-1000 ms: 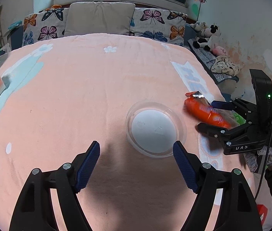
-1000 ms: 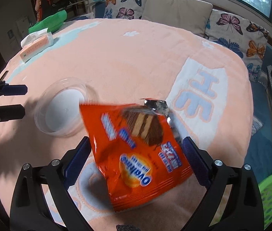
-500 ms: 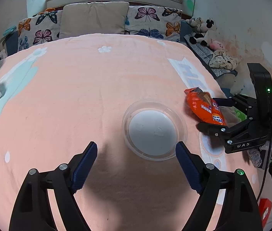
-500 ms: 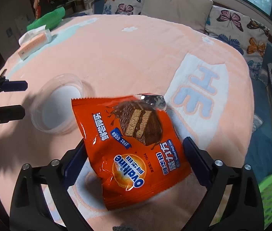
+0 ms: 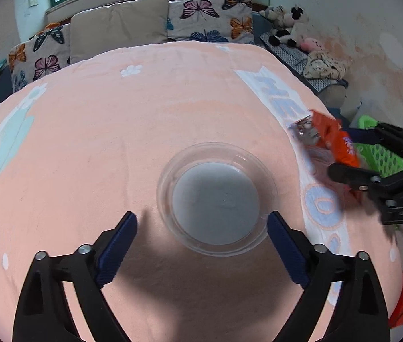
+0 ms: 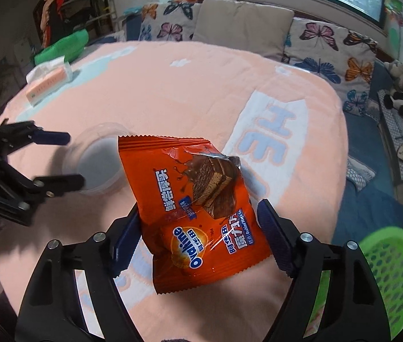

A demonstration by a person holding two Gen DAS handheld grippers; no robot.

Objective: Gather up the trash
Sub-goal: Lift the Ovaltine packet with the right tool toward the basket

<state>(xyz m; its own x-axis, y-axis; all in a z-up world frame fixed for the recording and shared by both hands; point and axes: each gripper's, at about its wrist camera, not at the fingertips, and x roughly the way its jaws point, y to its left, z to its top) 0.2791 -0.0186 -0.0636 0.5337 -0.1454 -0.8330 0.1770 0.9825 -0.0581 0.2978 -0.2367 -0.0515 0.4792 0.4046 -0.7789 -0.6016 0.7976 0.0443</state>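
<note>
1. Wrapper: orange torn-open foil snack packet [image 6: 201, 213] at frame centre, pinched between the closing right tongs [image 6: 198, 228].
2. Clear round plastic bowl [image 5: 215, 196], nothing visible inside, on the peach bed blanket [image 5: 115, 128], between the left tongs [image 5: 201, 228], spread wide, opening, gripping nothing.

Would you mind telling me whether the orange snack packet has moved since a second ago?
Yes. The snack packet has lifted off the blanket, standing up between the right gripper fingers, which have just been closing on it.

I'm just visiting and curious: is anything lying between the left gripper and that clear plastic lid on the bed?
Nothing visible does. The left gripper has just been opening its jaws and hangs right before the clear plastic lid, with only bare pink blanket between them. The orange snack wrapper is off to the side, in the right gripper.
</note>
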